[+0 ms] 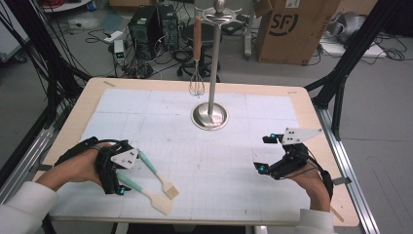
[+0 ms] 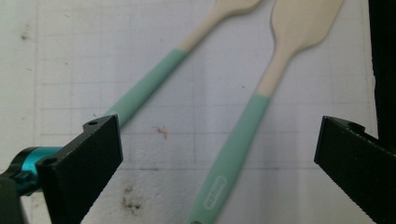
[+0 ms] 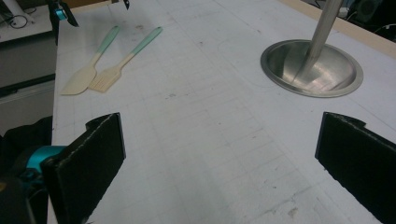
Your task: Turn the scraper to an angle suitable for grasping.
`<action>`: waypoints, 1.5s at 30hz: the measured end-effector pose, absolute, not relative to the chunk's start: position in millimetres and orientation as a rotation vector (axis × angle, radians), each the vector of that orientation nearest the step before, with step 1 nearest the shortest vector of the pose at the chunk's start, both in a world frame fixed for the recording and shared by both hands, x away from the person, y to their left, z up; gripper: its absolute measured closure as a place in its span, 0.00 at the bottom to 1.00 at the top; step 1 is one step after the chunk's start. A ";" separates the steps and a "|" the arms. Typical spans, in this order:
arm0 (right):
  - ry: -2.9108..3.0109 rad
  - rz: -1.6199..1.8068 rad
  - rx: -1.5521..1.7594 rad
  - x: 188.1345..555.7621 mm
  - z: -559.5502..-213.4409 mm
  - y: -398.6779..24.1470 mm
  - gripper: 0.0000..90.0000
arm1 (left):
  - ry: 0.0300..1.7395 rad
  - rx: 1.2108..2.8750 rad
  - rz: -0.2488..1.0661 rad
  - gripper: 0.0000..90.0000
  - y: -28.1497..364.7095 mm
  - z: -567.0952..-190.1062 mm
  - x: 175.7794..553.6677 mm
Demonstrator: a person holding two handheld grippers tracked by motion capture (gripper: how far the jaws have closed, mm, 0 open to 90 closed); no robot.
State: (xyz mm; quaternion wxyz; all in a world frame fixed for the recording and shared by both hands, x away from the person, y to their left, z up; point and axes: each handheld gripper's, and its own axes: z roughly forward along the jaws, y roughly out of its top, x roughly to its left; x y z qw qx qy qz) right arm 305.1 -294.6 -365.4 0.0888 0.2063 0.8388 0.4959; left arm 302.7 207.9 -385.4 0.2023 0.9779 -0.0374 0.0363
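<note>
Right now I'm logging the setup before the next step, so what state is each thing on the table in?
Mint-handled cream spatula: flat on the mat, free, handle between the open left tongs.
Mint-handled cream basting brush: flat beside it, untouched.
Wooden-handled wire whisk: hanging from the rack.
Steel utensil rack: upright on its round base.
Right tongs: open, empty, over the mat.

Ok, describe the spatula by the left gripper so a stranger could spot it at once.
On the white gridded mat, near its front left corner, two mint-handled utensils lie side by side at the open left gripper. The spatula is the one nearer the table's front edge; its cream blade is smooth and solid, while its neighbour, the brush, ends in bristles.
</note>
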 end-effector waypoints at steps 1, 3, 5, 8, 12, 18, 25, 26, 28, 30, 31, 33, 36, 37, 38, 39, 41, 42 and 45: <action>2.496 1.476 0.604 305.7 -365.8 -294.2 0.00 | -0.112 2.737 0.093 0.02 207.4 -387.7 302.2; 2.499 1.475 0.607 305.6 -365.9 -294.0 0.00 | -0.128 2.755 0.075 0.02 206.0 -392.2 301.3; 2.498 1.472 0.601 306.0 -366.5 -293.8 0.00 | -0.133 2.771 0.057 0.02 205.4 -396.5 301.4; 2.504 1.471 0.609 305.5 -366.7 -292.9 0.00 | -0.130 2.783 0.049 0.02 206.7 -402.0 301.8; 2.501 1.474 0.609 306.0 -367.1 -293.2 0.00 | -0.155 2.814 0.050 0.09 209.0 -408.5 301.8; 2.506 1.466 0.610 307.0 -368.1 -291.8 0.00 | -0.192 2.857 0.033 0.14 202.8 -408.3 300.8; 2.512 1.469 0.606 307.6 -368.2 -289.8 0.00 | -0.209 2.886 0.017 0.26 199.3 -407.8 302.2; 2.508 1.468 0.602 307.9 -368.1 -290.2 0.00 | -0.211 2.890 0.012 0.28 198.8 -408.0 302.7; 2.510 1.469 0.607 307.8 -368.1 -290.5 0.00 | -0.215 2.887 0.004 0.34 198.8 -407.8 303.0; 2.510 1.468 0.606 307.8 -368.0 -290.6 0.00 | -0.230 2.889 0.000 0.38 199.1 -407.8 304.2; 2.510 1.470 0.607 307.6 -368.0 -290.5 0.00 | -0.227 2.891 -0.013 0.41 199.7 -408.3 304.5; 2.510 1.472 0.611 307.4 -367.8 -290.7 0.00 | -0.226 2.897 -0.025 0.49 199.9 -408.6 306.1; 2.510 1.470 0.611 307.5 -368.0 -290.9 0.00 | -0.224 2.908 -0.026 0.52 199.5 -409.9 306.4; 2.510 1.471 0.613 307.5 -368.0 -290.9 0.00 | -0.222 2.910 -0.029 0.53 199.3 -410.9 306.6; 2.510 1.470 0.611 307.6 -368.1 -290.8 0.00 | -0.219 2.915 -0.032 0.55 198.9 -411.1 307.0; 2.510 1.469 0.612 307.7 -368.2 -290.7 0.00 | -0.219 2.912 -0.032 0.58 198.7 -410.7 307.4; 2.511 1.470 0.613 307.7 -368.5 -290.4 0.00 | -0.217 2.911 -0.044 0.64 199.3 -410.1 307.1; 2.510 1.471 0.613 307.8 -368.6 -290.3 0.00 | -0.218 2.912 -0.045 0.67 199.4 -409.8 306.9; 2.511 1.469 0.615 308.1 -368.8 -290.4 0.00 | -0.236 2.914 -0.040 0.73 199.7 -409.6 304.8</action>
